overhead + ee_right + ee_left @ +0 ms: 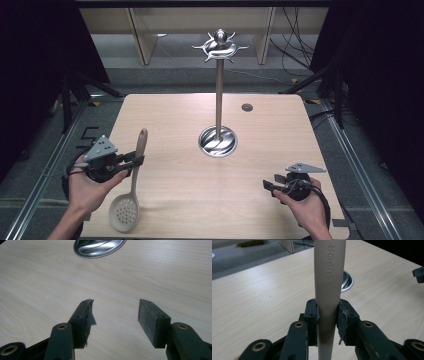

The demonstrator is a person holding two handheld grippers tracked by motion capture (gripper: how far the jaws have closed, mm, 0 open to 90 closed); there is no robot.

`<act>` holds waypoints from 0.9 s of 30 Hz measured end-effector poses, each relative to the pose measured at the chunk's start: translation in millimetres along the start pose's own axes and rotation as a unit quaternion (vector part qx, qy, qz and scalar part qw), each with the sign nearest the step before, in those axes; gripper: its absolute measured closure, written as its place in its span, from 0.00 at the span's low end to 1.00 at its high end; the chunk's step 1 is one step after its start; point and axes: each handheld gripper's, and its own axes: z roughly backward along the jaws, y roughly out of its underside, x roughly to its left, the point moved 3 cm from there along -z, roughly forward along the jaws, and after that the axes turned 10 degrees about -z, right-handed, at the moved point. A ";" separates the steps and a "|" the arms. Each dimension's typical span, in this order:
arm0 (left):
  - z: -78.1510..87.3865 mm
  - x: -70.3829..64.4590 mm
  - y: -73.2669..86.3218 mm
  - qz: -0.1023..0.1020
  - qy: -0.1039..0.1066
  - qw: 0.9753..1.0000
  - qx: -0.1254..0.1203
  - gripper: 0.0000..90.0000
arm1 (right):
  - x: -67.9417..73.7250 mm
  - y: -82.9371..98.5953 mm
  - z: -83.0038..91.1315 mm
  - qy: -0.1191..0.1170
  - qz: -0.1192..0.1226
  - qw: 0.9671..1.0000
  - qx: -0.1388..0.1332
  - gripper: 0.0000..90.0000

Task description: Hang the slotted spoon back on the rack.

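Observation:
A beige slotted spoon (133, 185) lies at the table's left, perforated bowl toward the front edge, handle pointing away. My left gripper (134, 161) is shut on its handle; in the left gripper view the handle (328, 290), stamped SUPOR, runs up between the two closed pads. A steel utensil stand (219, 85) rises from its round base (218, 141) at the table's middle, with hooks at the top. My right gripper (270, 186) sits low at the front right, open, its jaws apart over bare wood (115, 312) with nothing between them.
The light wooden table (260, 165) has a small round grommet (247, 107) at the back right. Cables and dark stand legs lie on the floor beyond the table's back corners. The stand's base (98, 247) shows ahead of the right gripper.

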 end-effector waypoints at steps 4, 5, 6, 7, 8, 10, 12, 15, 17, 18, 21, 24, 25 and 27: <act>4.7 2.1 -7.9 -0.001 -0.011 1.000 -0.020 0.79 | 0.1 0.1 -0.3 -0.003 -0.002 1.000 0.000 0.51; 5.8 2.7 -10.0 -0.003 -0.012 1.000 -0.022 0.79 | 0.2 0.1 -0.3 -0.003 -0.002 1.000 0.001 0.51; 6.3 3.3 -12.1 -0.003 -0.014 1.000 -0.027 0.79 | 0.2 0.1 -0.3 -0.002 -0.002 1.000 0.001 0.51; 6.6 3.7 -14.1 -0.003 -0.015 0.999 -0.032 0.79 | 0.2 0.1 -0.1 -0.001 -0.002 1.000 0.001 0.51; 6.3 3.8 -16.4 -0.004 -0.016 0.999 -0.038 0.79 | 0.2 0.1 -0.3 -0.003 -0.002 1.000 0.001 0.51; 6.5 4.4 -20.9 -0.007 -0.018 0.999 -0.045 0.79 | 1.2 0.5 -1.0 -0.011 -0.009 1.000 0.005 0.51; 6.4 5.0 -26.4 -0.009 -0.021 0.998 -0.050 0.79 | 1.3 0.5 -0.9 -0.010 -0.009 1.000 0.005 0.51; 4.6 5.6 -35.4 -0.011 -0.021 0.998 -0.062 0.79 | 0.0 0.0 -0.3 -0.001 -0.001 1.000 0.000 0.51; 2.3 5.2 -42.0 -0.010 -0.023 0.997 -0.074 0.79 | 0.2 0.1 -0.3 -0.002 -0.002 1.000 0.001 0.51; 1.2 5.0 -45.4 -0.009 -0.023 0.997 -0.079 0.79 | 0.8 0.4 -0.9 -0.008 -0.007 1.000 0.003 0.51; -3.0 3.9 -55.9 -0.011 -0.023 0.995 -0.091 0.79 | 1.1 0.4 -1.2 -0.010 -0.010 1.000 0.002 0.51; -7.1 2.3 -65.2 -0.015 -0.023 0.995 -0.092 0.79 | -0.5 -0.1 0.0 0.001 -0.001 1.000 -0.002 0.51; -8.4 1.5 -68.1 -0.019 -0.022 0.995 -0.094 0.79 | -0.9 -0.2 0.0 0.002 0.001 1.000 -0.004 0.51; -10.6 -0.7 -73.1 -0.020 -0.020 0.995 -0.096 0.79 | -0.7 -0.3 0.2 0.002 -0.002 1.000 -0.004 0.51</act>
